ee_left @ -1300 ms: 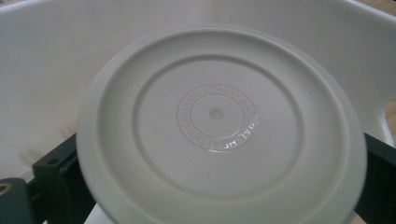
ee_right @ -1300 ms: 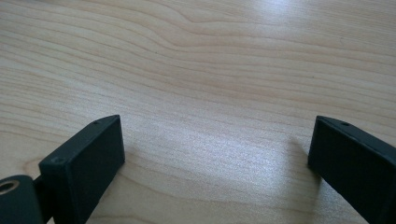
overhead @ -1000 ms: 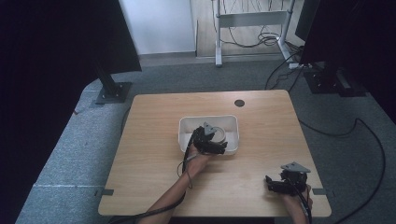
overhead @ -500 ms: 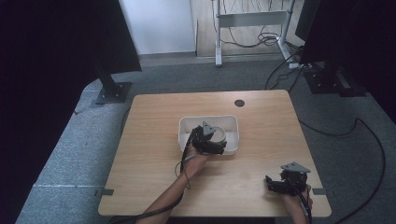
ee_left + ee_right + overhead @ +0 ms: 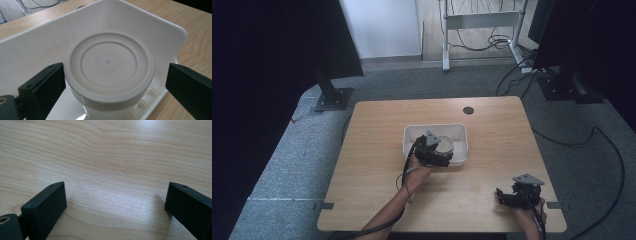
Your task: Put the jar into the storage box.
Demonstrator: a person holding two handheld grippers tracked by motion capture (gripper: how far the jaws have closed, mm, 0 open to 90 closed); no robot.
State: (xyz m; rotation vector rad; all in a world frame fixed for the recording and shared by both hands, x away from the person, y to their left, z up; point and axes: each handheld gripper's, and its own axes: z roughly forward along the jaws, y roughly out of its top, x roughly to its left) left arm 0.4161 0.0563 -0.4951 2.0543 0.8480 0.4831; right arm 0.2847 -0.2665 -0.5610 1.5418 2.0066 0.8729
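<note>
left hand-held gripper (image 5: 110, 82): jaws apart, straddling round cream plastic lidded jar (image 5: 109, 65) | jar: inside white rectangular plastic tray (image 5: 412, 136) on wooden counter (image 5: 372, 150) | right hand-held gripper (image 5: 115, 202): jaws apart over bare counter

The light wooden table (image 5: 377, 150) carries a white tray (image 5: 412, 137) near its middle; a small dark round spot (image 5: 468, 110), perhaps a cable hole, sits by the far edge.

Light wooden table (image 5: 377, 200) with round cable hole (image 5: 468, 110) near far edge. Grey carpet floor (image 5: 287, 165). Black panels on stands either side. White wall (image 5: 382, 25), metal frame (image 5: 479, 20), loose cables behind.
</note>
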